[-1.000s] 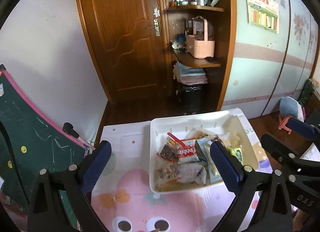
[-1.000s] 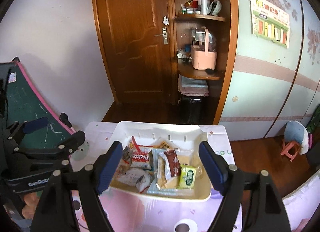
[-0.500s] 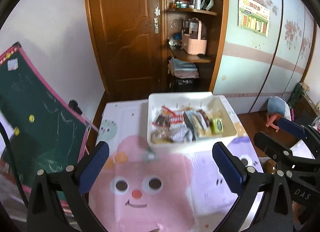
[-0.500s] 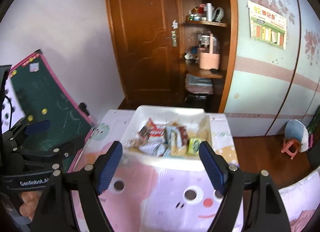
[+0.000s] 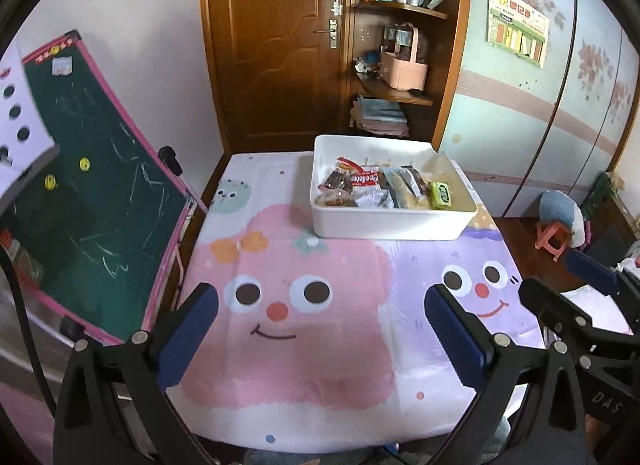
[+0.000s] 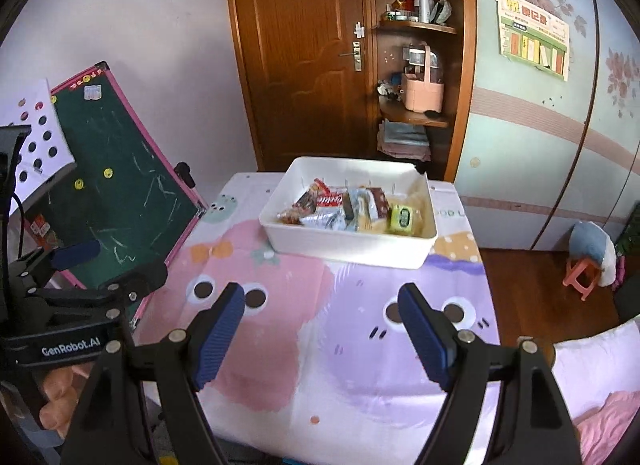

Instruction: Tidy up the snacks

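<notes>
A white bin (image 5: 392, 221) (image 6: 348, 247) stands at the far end of the table, packed with several wrapped snacks, among them a red cookie packet (image 5: 364, 177) and a small green pack (image 5: 441, 193) (image 6: 401, 219). My left gripper (image 5: 320, 313) hovers open over the pink cartoon face near the table's front edge, nothing between its blue pads. The right gripper (image 6: 322, 309) is open too, above the purple face, well short of the bin. Each gripper shows in the other's view: the right one (image 5: 576, 293) and the left one (image 6: 104, 269).
A cartoon-printed cloth (image 5: 304, 365) covers the table. A green chalkboard with a pink frame (image 5: 92, 201) leans at the table's left side. Behind stand a wooden door (image 5: 276, 45), shelves with a pink basket (image 5: 402, 69), and a small pink stool (image 6: 584, 271) on the floor at right.
Both grippers have pulled back from over the bin toward the table's near edge. The bin now looks far away, and much more cloth shows. Both stayed open and empty.
</notes>
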